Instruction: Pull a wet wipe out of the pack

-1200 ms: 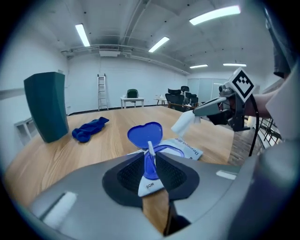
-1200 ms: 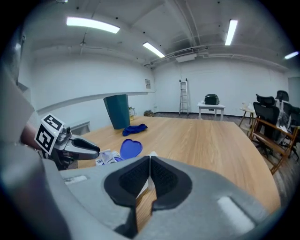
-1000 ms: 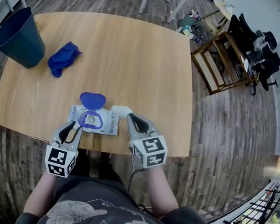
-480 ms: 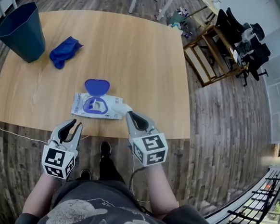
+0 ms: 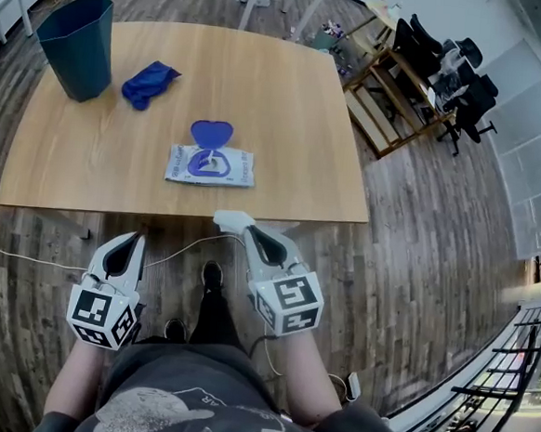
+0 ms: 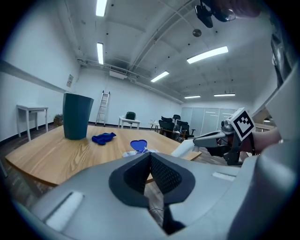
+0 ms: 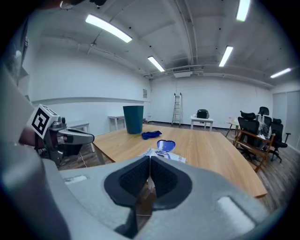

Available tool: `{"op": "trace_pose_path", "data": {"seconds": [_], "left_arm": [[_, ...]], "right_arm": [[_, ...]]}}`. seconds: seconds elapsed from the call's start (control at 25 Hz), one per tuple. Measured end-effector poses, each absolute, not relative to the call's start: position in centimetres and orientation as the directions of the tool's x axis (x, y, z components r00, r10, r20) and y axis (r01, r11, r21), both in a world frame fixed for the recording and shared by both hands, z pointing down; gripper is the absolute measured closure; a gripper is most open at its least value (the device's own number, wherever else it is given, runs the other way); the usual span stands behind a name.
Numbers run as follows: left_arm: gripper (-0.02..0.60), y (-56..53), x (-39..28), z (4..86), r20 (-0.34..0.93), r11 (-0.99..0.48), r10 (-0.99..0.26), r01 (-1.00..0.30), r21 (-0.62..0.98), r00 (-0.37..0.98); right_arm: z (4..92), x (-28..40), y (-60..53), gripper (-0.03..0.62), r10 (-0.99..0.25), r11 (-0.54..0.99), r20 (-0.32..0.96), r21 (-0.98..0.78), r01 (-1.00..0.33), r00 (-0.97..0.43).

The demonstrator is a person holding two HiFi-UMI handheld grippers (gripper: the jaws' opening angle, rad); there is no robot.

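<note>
Right hand-held gripper [image 5: 249, 230]: pressed together on the white wet wipe [image 5: 232, 220], pinched at its tips.
Left hand-held gripper [image 5: 130, 242]: jaws just closed, nothing between them.
Pack [image 5: 228, 168]: flat, soft pouch on the desk [image 5: 288, 109], well ahead of both; blue heart-shaped lid [image 5: 211, 131] open.
Advice: wipe looks free; keep the pinch firm, limp cloth slips.

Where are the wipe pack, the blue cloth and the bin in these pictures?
wipe pack [image 5: 240, 168], head view, its white right end.
blue cloth [image 5: 150, 84], head view, its middle.
bin [image 5: 84, 67], head view, its outer wall.
</note>
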State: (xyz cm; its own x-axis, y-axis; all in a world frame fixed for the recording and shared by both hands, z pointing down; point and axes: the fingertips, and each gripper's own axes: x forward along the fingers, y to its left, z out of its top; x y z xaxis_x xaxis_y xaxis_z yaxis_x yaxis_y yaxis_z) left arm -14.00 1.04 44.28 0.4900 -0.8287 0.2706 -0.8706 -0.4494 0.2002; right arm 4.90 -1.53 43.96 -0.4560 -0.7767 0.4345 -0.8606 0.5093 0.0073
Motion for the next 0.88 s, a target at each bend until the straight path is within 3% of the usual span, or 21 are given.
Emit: {"op": "trace_pose_path", "data": {"seconds": [0.2,0.52,0.88], "left_arm": [[0.563,4.6,-14.0,43.0,0.205,-0.518,-0.793,-0.812,0.268,0.573],[0.563,6.6,-14.2,42.6,0.208,-0.487,-0.810,-0.827,0.282,0.548],[0.563,8.6,-12.3,40.9,0.186,-0.468,-0.836,-0.848,0.248,0.516]], "right_arm": [[43.0,5.1,3.5,0.590,-0.811,0.468,0.418,0.041,-0.883,-0.410],[42.5,6.7,7.1,0.591,-0.843,0.401,0.413,0.053,-0.915,-0.345],[42.0,7.8,8.5,0.591,-0.839,0.424,0.377,0.000,-0.906,-0.393]]}}
